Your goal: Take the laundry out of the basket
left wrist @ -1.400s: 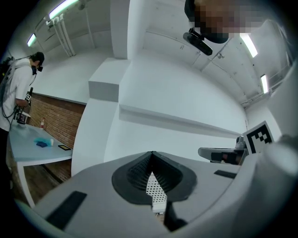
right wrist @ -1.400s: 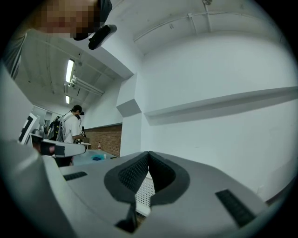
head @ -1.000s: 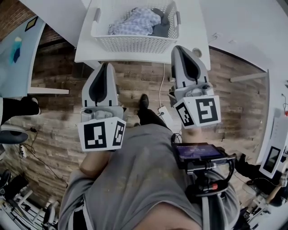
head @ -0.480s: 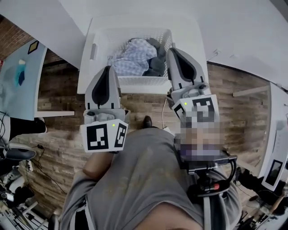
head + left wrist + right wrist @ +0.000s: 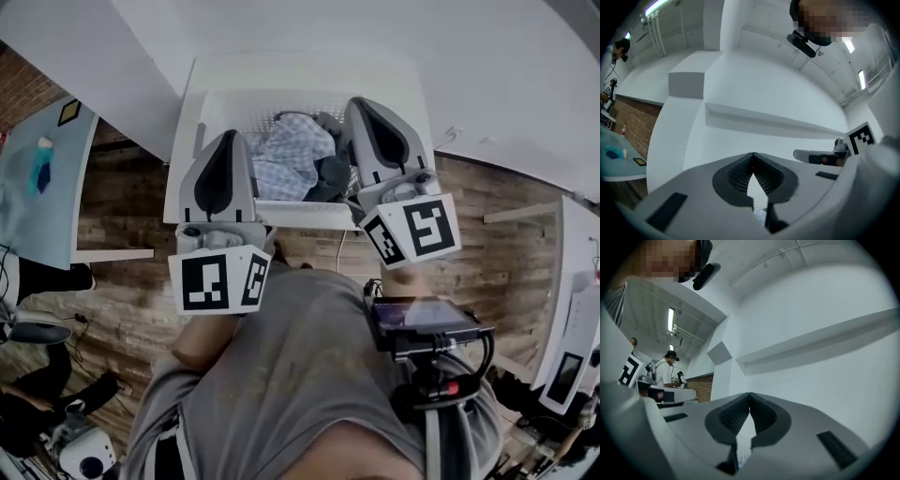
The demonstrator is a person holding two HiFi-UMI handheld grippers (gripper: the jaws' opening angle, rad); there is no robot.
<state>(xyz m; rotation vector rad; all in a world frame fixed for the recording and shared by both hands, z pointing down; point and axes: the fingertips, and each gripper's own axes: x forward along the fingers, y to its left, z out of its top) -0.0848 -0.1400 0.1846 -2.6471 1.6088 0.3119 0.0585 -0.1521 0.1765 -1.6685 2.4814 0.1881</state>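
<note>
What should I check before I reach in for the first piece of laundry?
1. Laundry present: ok. A checked garment and a dark garment lie in the basket.
2. Left gripper empty: ok. Its tips meet with nothing between them.
3. Right gripper empty: ok. Its tips also meet on nothing.
4. Jaws ready to grab: not ok. Both are shut and need opening first.
5. Grippers aimed at the laundry: not ok. Both gripper views show only white wall, with no basket in sight, so tilt them down.
6. How deep the pile is: cannot tell. The grippers cover part of the basket in the head view.
</note>
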